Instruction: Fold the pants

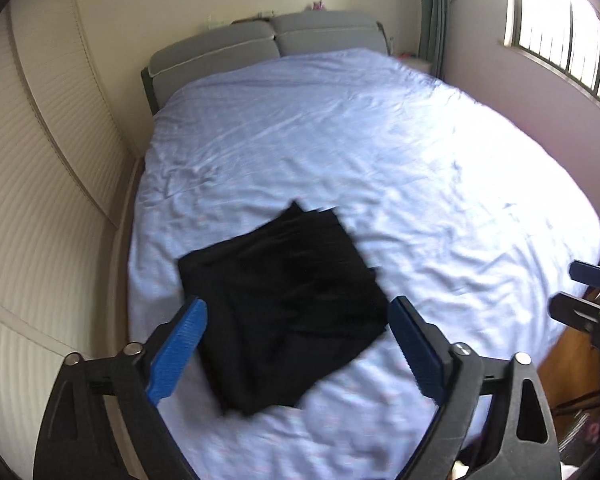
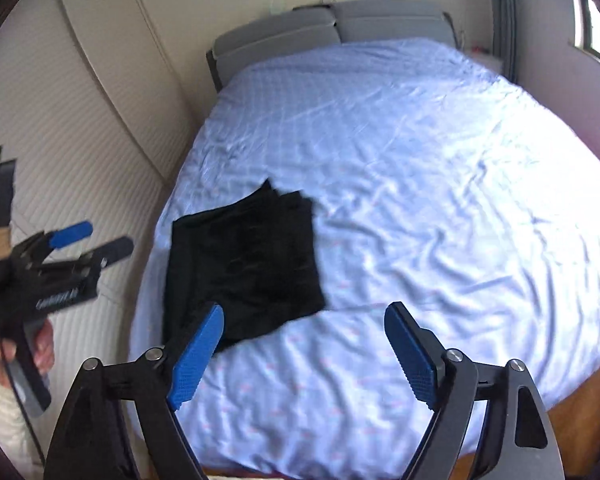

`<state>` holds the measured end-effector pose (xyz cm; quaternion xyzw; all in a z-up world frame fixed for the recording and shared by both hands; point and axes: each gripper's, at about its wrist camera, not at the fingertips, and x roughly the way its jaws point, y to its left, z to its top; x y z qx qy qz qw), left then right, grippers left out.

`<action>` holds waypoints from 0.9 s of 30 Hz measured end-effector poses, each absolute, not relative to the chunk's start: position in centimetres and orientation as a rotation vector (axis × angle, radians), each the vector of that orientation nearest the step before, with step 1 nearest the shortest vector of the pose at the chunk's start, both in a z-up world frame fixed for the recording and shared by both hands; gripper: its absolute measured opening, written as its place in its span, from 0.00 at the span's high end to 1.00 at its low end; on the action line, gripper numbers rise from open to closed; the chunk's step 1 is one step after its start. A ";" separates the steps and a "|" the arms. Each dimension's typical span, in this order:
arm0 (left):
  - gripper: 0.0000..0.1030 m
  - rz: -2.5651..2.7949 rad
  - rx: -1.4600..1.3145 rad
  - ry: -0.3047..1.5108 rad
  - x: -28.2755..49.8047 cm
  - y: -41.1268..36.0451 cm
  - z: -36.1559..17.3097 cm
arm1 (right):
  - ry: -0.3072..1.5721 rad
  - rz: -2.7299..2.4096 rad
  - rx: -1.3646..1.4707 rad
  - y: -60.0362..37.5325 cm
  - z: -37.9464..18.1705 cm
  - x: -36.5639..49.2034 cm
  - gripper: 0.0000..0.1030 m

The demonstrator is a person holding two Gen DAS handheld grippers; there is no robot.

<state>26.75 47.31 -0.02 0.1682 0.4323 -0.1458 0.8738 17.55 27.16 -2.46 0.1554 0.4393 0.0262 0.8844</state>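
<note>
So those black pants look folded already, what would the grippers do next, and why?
Probably just back away: the black folded pants lie as a compact bundle on the pale blue bedsheet, and both the left gripper and right gripper are open, holding nothing.

Left wrist view: I look from above the bed's (image 1: 380,152) foot toward the headboard (image 1: 260,40), raised well off it, the black pants (image 1: 284,308) just past my fingers. Right wrist view: same heading, set further right. Shared: bed (image 2: 420,160), headboard (image 2: 332,24), pants (image 2: 244,268), left-hand wall (image 2: 80,120).
</note>
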 end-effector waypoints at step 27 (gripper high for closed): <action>0.06 -0.281 0.236 0.790 11.6 21.8 4.2 | 0.754 0.040 0.273 1.3 2.6 5.8 0.19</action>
